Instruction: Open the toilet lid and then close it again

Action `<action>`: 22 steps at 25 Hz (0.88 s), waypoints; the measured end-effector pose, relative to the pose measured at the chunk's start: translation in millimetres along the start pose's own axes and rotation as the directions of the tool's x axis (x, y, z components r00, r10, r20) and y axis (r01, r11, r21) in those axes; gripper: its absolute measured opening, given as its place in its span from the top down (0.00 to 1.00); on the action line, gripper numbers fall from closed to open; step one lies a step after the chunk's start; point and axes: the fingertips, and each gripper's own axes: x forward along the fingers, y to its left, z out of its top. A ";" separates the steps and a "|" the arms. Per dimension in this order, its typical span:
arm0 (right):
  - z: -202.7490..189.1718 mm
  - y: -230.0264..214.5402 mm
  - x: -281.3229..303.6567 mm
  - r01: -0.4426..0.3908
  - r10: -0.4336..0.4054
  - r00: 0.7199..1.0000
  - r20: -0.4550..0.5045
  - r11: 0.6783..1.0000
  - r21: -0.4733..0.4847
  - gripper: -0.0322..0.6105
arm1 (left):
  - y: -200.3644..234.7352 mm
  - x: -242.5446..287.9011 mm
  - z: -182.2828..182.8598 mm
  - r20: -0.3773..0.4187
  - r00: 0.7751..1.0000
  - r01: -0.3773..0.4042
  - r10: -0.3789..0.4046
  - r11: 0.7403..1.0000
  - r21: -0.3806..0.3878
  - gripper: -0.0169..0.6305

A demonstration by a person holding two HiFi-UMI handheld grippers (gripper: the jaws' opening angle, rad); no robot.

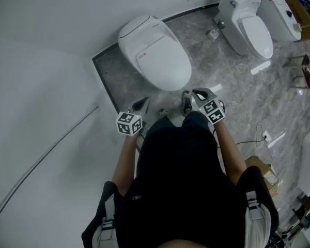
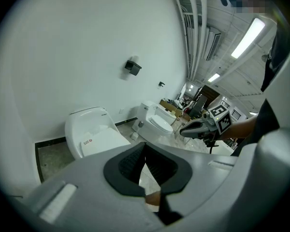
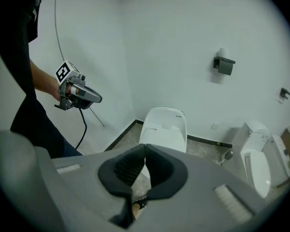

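Note:
A white toilet (image 1: 154, 53) with its lid down stands on the grey marble floor against the wall, in front of the person. It also shows in the left gripper view (image 2: 94, 137) and the right gripper view (image 3: 164, 127). My left gripper (image 1: 142, 105) hovers short of the bowl's front left, jaws shut and empty (image 2: 145, 146). Off the bowl's front right is my right gripper (image 1: 196, 94), likewise shut with nothing between its pads (image 3: 145, 149). Neither gripper touches the toilet. Each gripper shows in the other's view: right gripper (image 2: 198, 128), left gripper (image 3: 89, 98).
A second white toilet (image 1: 248, 22) stands to the right, with another white fixture (image 1: 280, 15) beyond it. A dark paper holder (image 3: 224, 64) hangs on the wall. Cardboard boxes (image 1: 263, 172) and a cable (image 1: 253, 136) lie at the right. A white wall (image 1: 36, 87) bounds the left.

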 end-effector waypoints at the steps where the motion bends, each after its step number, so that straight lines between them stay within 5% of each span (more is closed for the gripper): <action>1: -1.8 -4.5 -0.4 -0.005 0.005 1.000 -0.003 1.000 -0.001 0.94 | -2.3 4.0 1.2 0.000 1.000 -0.003 0.003 1.000 -0.003 0.96; 22: 18.6 -97.0 16.5 -0.139 0.138 0.990 -0.021 0.984 -0.113 0.94 | -16.8 56.2 37.5 0.055 0.988 -0.138 0.144 0.985 -0.101 0.96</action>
